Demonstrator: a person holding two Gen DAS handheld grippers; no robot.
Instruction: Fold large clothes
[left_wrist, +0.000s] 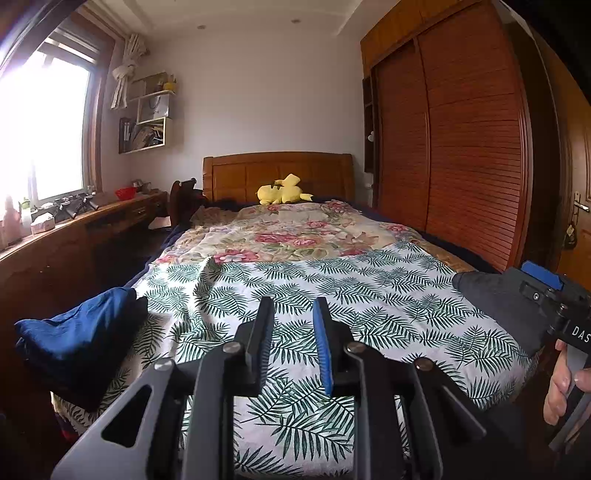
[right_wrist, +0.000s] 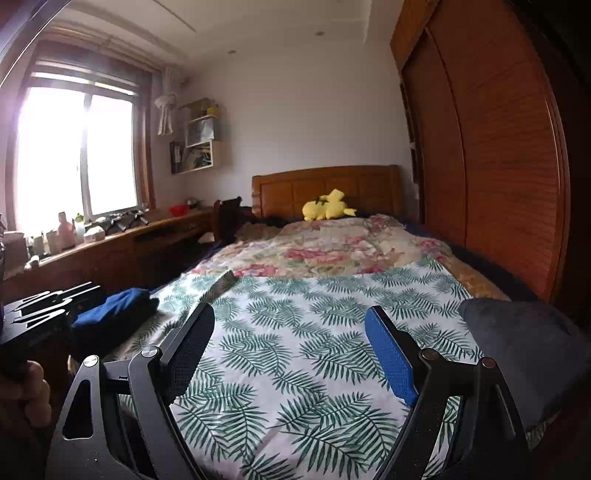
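Note:
A blue garment lies bunched on a dark one at the bed's near left corner; it also shows in the right wrist view. A dark grey garment lies at the near right corner, also in the right wrist view. My left gripper hangs above the leaf-print sheet with its fingers a narrow gap apart and nothing between them. My right gripper is wide open and empty above the same sheet. Its body shows at the right edge of the left wrist view.
A floral quilt covers the far half of the bed, with a yellow plush toy by the wooden headboard. A wardrobe stands along the right side. A cluttered wooden desk runs under the window at left.

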